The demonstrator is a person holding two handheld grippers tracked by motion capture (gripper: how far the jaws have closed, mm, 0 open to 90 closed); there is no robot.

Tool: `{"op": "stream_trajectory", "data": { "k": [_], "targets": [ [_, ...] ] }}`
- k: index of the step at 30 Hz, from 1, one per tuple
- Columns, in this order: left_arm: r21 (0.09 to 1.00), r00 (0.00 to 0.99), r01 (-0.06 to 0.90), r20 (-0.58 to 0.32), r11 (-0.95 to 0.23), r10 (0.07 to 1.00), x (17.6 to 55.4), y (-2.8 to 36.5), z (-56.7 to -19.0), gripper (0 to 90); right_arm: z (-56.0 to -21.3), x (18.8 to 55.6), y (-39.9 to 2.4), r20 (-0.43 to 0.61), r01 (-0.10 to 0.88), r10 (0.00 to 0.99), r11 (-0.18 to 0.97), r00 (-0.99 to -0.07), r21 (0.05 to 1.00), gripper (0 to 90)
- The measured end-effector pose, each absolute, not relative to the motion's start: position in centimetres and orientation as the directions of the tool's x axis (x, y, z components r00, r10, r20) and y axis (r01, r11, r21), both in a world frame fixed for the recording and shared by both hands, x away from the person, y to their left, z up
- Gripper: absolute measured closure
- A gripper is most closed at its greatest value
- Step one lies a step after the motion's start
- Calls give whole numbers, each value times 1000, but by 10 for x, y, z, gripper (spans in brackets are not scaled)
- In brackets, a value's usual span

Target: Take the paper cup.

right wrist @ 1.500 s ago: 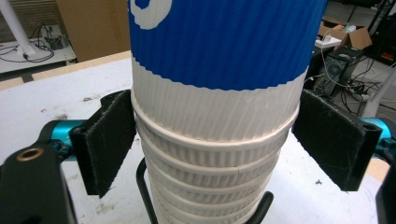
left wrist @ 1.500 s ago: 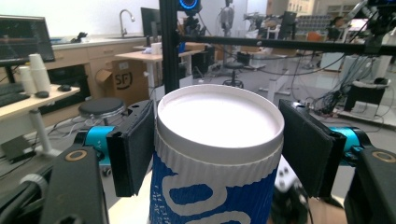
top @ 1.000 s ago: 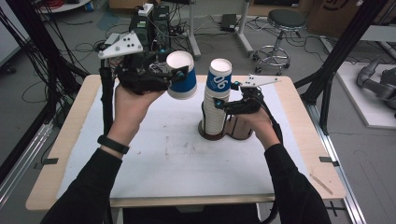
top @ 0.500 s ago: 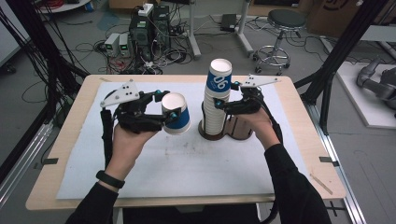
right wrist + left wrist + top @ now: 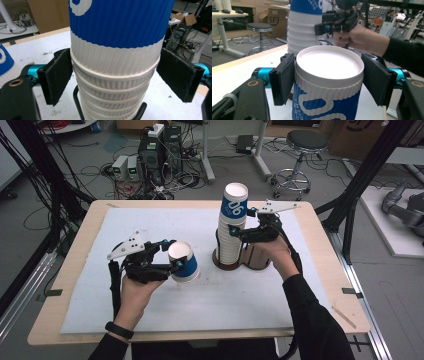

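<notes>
1. Step, as judged: single cup on its way down to the white mat, separate from the stack of cups.
2. Left gripper: jaws pinching the cup by its sides near the closed end. Cup tilted, closed end toward 10 o'clock, low over the mat at about 8 o'clock from the stack. Contact with the mat not clear.
3. Right gripper: jaws on either side of the stack partway up, seemingly pressed against it – a steadying hold, by the look of it. Stack upright in a brown holder, toward 1 o'clock from the middle of the table.
4. Next move, as judged: level the cup, lower it until it sits flat on the mat, then spread the left jaws and lift clear without tipping it. Calls for room from the stack and a straight withdrawal.
5. From the high view: the layout – cup and stack apart, both forearms entering from 6 o'clock, cup tilt.
6. From the left gripper view: pads flat against both sides of the cup, recessed white base facing the camera, stack and far gripper behind at 12 o'clock.
7. From the right gripper view: nested rims of the stack between the pads, a black wire frame at its foot, an edge of the held cup at 9 o'clock.
</notes>
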State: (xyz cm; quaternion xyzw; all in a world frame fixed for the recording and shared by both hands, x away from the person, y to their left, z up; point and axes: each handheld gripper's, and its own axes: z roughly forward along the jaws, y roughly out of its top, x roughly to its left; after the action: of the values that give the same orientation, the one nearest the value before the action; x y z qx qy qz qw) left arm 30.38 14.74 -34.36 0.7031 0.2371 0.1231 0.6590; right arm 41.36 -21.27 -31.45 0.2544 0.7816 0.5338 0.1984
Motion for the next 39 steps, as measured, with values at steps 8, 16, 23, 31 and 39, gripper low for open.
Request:
{"op": "stream_trajectory", "data": {
  "k": [8,16,23,31,39],
  "targets": [
    [982,855,182,-134,-46,502,305,150,-356,298,-314,412,-212,-36,194,619,300,-785,934,142],
    [981,857,187,-134,-58,497,306,152,-360,297,-309,407,-217,-15,207,616,287,-788,935,143],
    [982,864,180,-127,-64,487,307,155,-361,297,-303,398,-228,-10,210,628,275,-778,938,142],
    [981,858,183,-125,-69,498,309,160,-362,298,-296,374,-241,-72,171,656,299,-751,939,148],
    [979,862,193,-134,-72,489,311,161,-368,298,-305,349,-259,-67,142,672,251,-737,957,155]
  ]
}}
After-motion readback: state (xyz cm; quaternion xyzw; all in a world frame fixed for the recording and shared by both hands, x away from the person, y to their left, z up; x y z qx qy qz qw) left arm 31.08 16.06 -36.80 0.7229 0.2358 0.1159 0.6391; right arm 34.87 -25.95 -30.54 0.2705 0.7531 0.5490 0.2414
